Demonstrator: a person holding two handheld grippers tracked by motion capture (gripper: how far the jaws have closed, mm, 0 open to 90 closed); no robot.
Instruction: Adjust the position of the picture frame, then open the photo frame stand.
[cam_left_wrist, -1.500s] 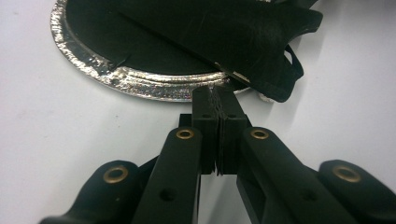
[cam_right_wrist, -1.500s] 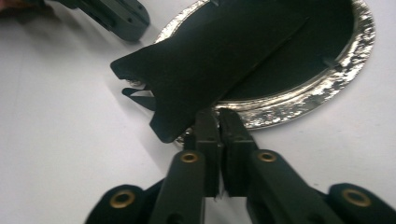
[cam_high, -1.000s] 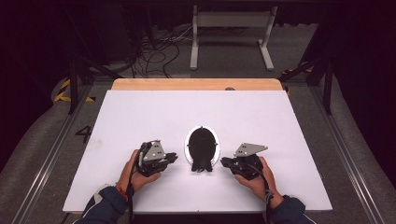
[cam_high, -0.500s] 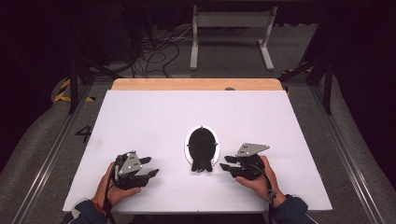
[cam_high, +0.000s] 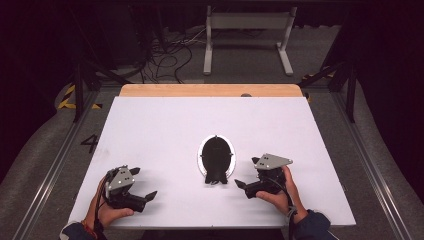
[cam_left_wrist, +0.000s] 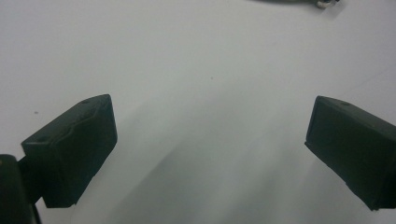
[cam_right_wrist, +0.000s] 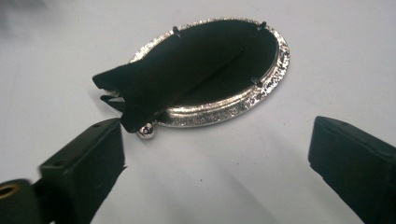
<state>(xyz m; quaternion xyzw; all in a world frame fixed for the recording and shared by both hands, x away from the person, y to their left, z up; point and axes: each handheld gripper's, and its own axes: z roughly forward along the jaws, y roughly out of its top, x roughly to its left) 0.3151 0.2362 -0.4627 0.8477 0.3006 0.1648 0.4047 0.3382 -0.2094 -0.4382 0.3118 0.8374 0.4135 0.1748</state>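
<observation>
One sign was legible: a dark numeral "4" (cam_high: 90, 144), marked on the grey floor (cam_high: 45, 165) just beside the left edge of the white table (cam_high: 165, 125). No other text, label or brand could be read on any item.

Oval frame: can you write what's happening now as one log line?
oval frame: face down, untouched | left gripper: open, holds nothing | right gripper: open beside frame
</observation>
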